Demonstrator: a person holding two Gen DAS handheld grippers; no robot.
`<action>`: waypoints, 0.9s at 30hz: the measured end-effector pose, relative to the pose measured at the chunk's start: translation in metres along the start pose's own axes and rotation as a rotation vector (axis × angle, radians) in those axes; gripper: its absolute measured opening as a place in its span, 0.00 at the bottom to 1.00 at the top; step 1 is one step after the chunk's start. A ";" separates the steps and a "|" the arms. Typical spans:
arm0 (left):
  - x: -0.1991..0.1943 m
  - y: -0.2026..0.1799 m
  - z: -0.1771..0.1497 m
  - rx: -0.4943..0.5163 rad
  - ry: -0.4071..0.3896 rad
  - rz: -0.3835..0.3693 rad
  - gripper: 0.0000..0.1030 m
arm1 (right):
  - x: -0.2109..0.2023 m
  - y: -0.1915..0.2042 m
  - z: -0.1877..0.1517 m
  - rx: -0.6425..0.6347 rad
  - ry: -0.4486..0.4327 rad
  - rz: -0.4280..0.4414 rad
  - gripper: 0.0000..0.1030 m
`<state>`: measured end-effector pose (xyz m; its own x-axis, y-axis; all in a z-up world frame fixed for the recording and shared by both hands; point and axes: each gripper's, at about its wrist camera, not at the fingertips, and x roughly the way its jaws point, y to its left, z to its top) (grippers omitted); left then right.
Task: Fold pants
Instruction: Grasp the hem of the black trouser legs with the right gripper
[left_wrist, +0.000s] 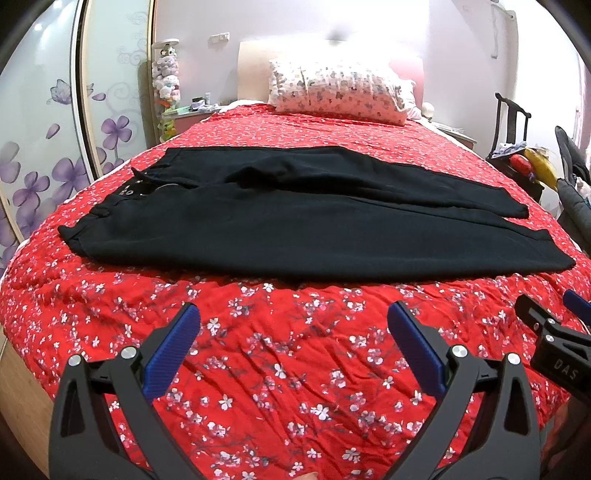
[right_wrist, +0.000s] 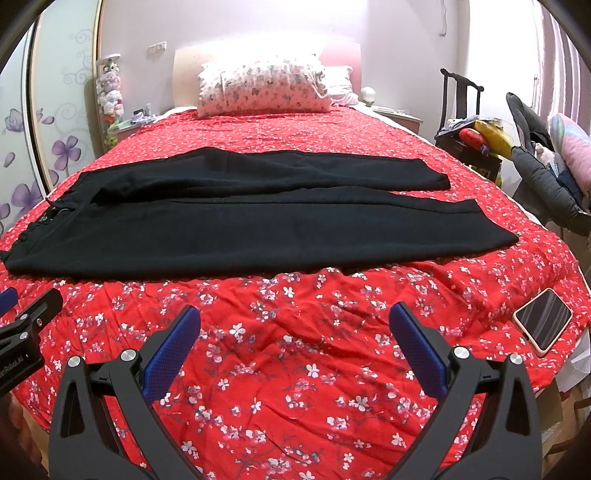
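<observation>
Black pants (left_wrist: 295, 218) lie flat across the red flowered bedspread (left_wrist: 280, 354), waistband at the left, both legs running to the right. They also show in the right wrist view (right_wrist: 229, 218). My left gripper (left_wrist: 293, 325) is open and empty, above the bedspread short of the pants' near edge. My right gripper (right_wrist: 295, 325) is open and empty too, also short of the near edge. The right gripper's tip shows at the right edge of the left wrist view (left_wrist: 550, 325); the left gripper's tip shows at the left edge of the right wrist view (right_wrist: 29, 314).
A phone (right_wrist: 543, 321) lies on the bedspread near the right edge. A patterned pillow (right_wrist: 264, 86) sits at the headboard. A chair with clutter (right_wrist: 476, 140) and a dark bag (right_wrist: 543, 177) stand to the right; a flowered wardrobe (left_wrist: 48, 140) stands to the left.
</observation>
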<state>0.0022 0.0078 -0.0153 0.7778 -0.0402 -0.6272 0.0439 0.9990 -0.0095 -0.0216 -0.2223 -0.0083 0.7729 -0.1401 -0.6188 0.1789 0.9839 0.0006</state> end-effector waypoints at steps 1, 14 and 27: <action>0.001 -0.001 0.000 0.002 0.000 -0.003 0.98 | 0.000 -0.002 0.001 0.006 0.007 0.012 0.99; 0.007 0.001 0.027 -0.002 0.002 -0.050 0.98 | 0.040 -0.092 0.091 0.318 0.024 0.312 0.99; 0.045 0.004 0.049 -0.008 0.064 -0.118 0.98 | 0.203 -0.211 0.225 0.569 0.140 0.215 0.99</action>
<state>0.0681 0.0092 -0.0052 0.7261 -0.1565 -0.6695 0.1277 0.9875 -0.0923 0.2348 -0.4832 0.0427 0.7477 0.1084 -0.6551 0.3540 0.7696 0.5314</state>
